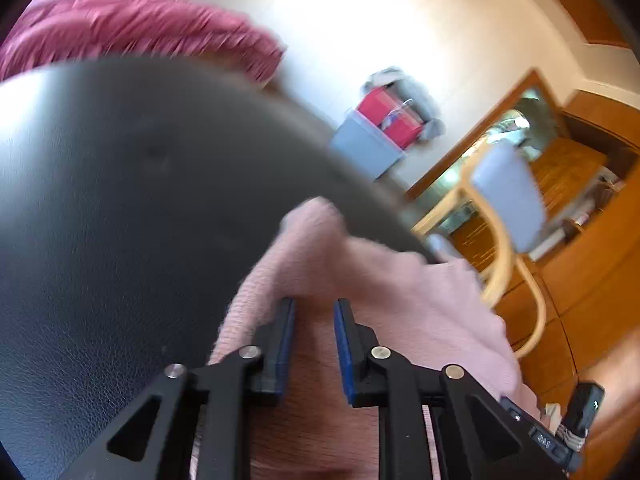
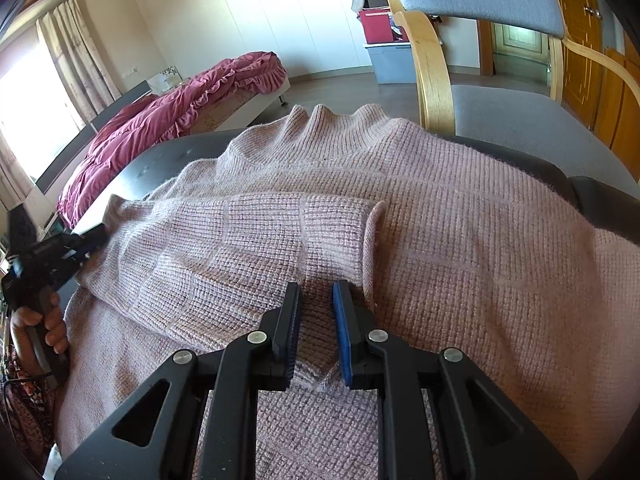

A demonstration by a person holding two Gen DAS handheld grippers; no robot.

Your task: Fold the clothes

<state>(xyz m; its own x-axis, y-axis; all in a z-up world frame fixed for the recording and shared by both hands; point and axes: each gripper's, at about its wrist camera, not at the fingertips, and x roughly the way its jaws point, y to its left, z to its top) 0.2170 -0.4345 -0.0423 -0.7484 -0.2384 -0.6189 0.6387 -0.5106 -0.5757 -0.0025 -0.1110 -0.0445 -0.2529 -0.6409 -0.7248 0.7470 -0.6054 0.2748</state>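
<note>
Pink knit sweater (image 2: 460, 220) (sleeve folded across)

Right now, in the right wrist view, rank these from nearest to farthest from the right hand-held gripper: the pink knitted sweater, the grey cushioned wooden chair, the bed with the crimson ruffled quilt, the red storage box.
1. Pink knitted sweater: directly at the right hand-held gripper, fabric between its fingers.
2. Grey cushioned wooden chair: ahead, to the right.
3. Bed with the crimson ruffled quilt: ahead, to the left.
4. Red storage box: by the far wall.

A dusty pink knit with a faint grid of paler lines is seen on the sweater (image 2: 460, 220). The table (image 1: 120, 200) is black, the gripper pads blue, the bedspread (image 2: 160, 120) crimson, the chair (image 2: 500, 92) grey with pale wood arms.
</note>
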